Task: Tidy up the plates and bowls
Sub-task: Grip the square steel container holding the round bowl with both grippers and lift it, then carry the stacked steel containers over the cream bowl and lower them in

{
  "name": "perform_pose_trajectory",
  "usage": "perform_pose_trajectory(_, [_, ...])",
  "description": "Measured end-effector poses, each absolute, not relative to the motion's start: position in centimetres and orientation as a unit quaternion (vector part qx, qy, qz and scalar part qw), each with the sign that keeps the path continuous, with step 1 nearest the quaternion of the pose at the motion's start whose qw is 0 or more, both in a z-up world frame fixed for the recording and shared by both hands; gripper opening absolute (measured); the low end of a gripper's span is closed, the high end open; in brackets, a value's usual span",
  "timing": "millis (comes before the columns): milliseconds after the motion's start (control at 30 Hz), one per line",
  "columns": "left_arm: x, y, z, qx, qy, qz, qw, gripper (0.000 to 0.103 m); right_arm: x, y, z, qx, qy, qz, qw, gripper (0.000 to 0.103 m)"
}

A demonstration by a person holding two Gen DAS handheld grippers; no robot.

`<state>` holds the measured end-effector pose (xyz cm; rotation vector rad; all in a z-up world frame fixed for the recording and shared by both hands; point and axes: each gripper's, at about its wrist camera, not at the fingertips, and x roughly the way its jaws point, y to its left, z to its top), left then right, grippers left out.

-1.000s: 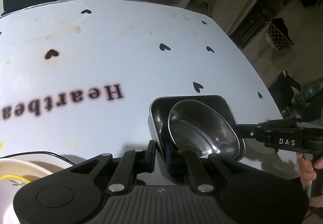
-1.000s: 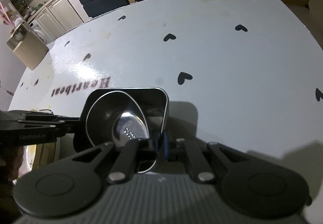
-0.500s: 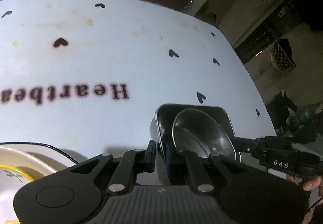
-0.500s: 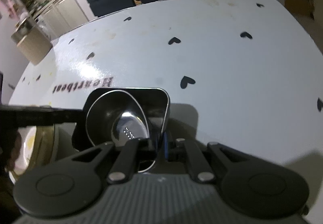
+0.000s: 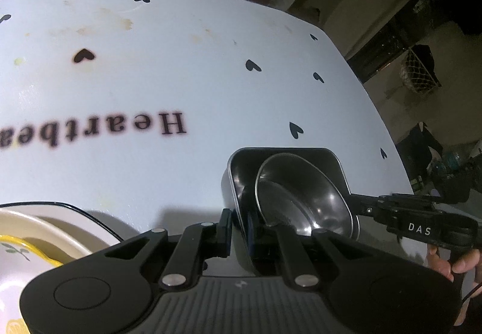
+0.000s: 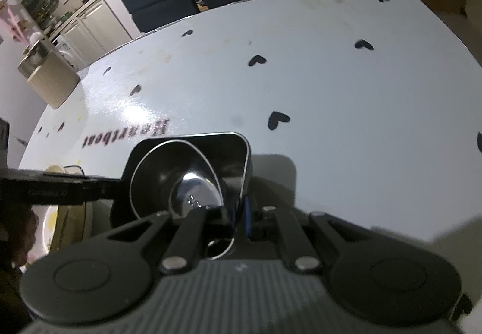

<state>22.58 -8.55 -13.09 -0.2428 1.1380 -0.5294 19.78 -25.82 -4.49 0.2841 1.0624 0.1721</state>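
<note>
Both tongs still grip the tray (image 5: 333, 165) (lifted higher).

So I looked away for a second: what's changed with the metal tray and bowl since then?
Little: both grippers carried the dark square tray slightly toward the cream plates. Left gripper and right gripper stay clamped on opposite rims; steel bowl remains inside.

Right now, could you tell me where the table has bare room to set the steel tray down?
Bare white tablecloth stretches beyond the tray, between the Heartbeat lettering and the far edge. It is crowded on the left, near the stacked plates.
</note>
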Motion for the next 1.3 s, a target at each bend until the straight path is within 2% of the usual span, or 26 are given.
perform_pose_trajectory(467, [22.8,-8.3,-13.0,-0.124,0.536,-0.243,0.799,0.01,19.8,-26.4,-4.4,0.144,0.509,0.09,0.844,0.007])
perform_pose_trajectory(900, [21.8,-5.8,-8.9,-0.172,0.488,-0.254,0.817,0.008,18.6,-27.2,-1.5,0.179,0.46,0.103,0.863,0.007])
perform_pose_trajectory(1300, [18.1,0.2,-5.5,-0.209,0.448,-0.242,0.835,0.008,17.8,-24.5,1.2,0.194,0.419,0.152,0.874,0.007])
